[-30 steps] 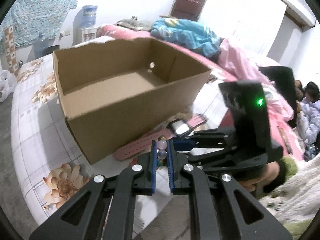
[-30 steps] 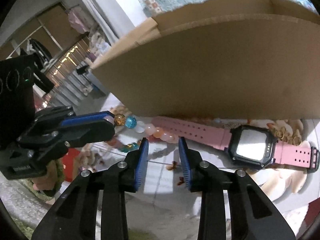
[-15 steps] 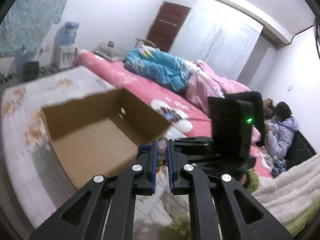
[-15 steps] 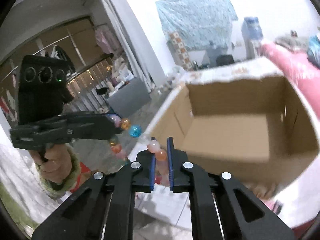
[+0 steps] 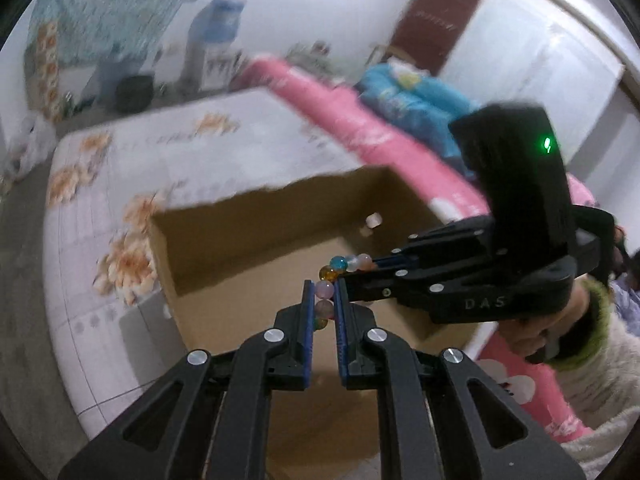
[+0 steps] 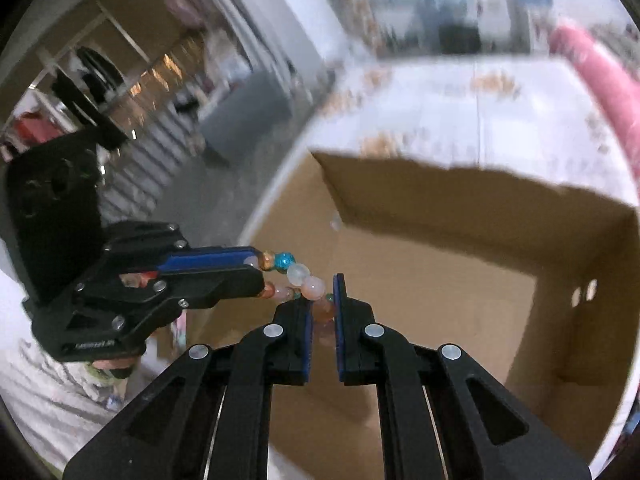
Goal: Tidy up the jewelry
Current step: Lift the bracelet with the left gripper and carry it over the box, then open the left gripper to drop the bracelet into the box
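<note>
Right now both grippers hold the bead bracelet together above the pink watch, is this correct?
Not quite. Both the left gripper and the right gripper grip the bead bracelet, but above the open cardboard box, not a watch; both wrist views show this.

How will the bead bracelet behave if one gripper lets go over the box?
The bead bracelet likely swings limp: it already sags between the left gripper and right gripper. Its round, glossy beads may slip from the pads, then roll a little inside the cardboard box.

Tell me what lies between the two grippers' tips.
A short run of the multicoloured bead bracelet spans from left gripper to right gripper, above the cardboard box, in both views.
</note>
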Motion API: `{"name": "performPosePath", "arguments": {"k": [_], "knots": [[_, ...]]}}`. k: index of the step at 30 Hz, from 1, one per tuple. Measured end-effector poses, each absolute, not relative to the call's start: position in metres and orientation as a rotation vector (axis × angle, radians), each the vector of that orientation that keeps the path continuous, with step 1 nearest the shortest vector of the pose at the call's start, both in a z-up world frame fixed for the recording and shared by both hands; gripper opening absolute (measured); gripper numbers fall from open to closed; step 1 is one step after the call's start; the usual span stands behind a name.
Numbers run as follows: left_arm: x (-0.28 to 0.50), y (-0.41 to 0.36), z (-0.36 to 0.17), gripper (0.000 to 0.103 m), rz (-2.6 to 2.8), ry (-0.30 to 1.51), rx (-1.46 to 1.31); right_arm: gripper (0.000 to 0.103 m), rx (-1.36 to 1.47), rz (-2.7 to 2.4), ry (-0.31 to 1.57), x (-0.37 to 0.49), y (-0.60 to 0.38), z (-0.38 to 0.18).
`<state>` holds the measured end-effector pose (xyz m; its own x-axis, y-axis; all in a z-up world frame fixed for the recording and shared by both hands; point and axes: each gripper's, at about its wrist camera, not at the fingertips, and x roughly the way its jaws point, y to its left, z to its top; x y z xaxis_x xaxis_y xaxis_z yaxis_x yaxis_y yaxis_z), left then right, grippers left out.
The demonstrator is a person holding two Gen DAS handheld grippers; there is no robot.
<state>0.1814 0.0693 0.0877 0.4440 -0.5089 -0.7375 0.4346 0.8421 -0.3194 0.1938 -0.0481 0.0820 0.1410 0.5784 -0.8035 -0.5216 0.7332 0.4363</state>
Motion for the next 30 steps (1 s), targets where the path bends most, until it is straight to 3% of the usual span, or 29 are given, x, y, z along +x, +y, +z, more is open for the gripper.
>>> {"name": "performPosePath", "arguments": {"k": [7,9,11,13,18,27,30], "knots": [[0.214,0.058,0.051,0.011,-0.394,0.995,0.141,0.011,0.009,0.81,1.365,0.261,-0.009,0.035],[0.218,0.057,0.047,0.018,-0.367,0.997,0.175,0.012,-0.039,0.789,1.374,0.276,-0.005,0.028],[0.218,0.058,0.048,0.02,-0.352,0.983,0.179,0.012,-0.056,0.766,1.396,0.287,-0.004,0.022],[0.217,0.061,0.052,0.024,-0.333,0.96,0.17,0.018,-0.048,0.717,1.409,0.298,-0.006,0.011],[0.2,0.078,0.074,0.041,-0.336,0.886,0.094,0.036,0.006,0.693,1.386,0.298,-0.021,0.018],[0.137,0.105,0.12,0.079,-0.391,0.758,-0.036,0.039,0.152,0.662,1.143,0.261,-0.07,0.099],[0.102,0.115,0.126,0.084,-0.429,0.722,-0.096,0.045,0.191,0.655,1.022,0.222,-0.091,0.128]]}}
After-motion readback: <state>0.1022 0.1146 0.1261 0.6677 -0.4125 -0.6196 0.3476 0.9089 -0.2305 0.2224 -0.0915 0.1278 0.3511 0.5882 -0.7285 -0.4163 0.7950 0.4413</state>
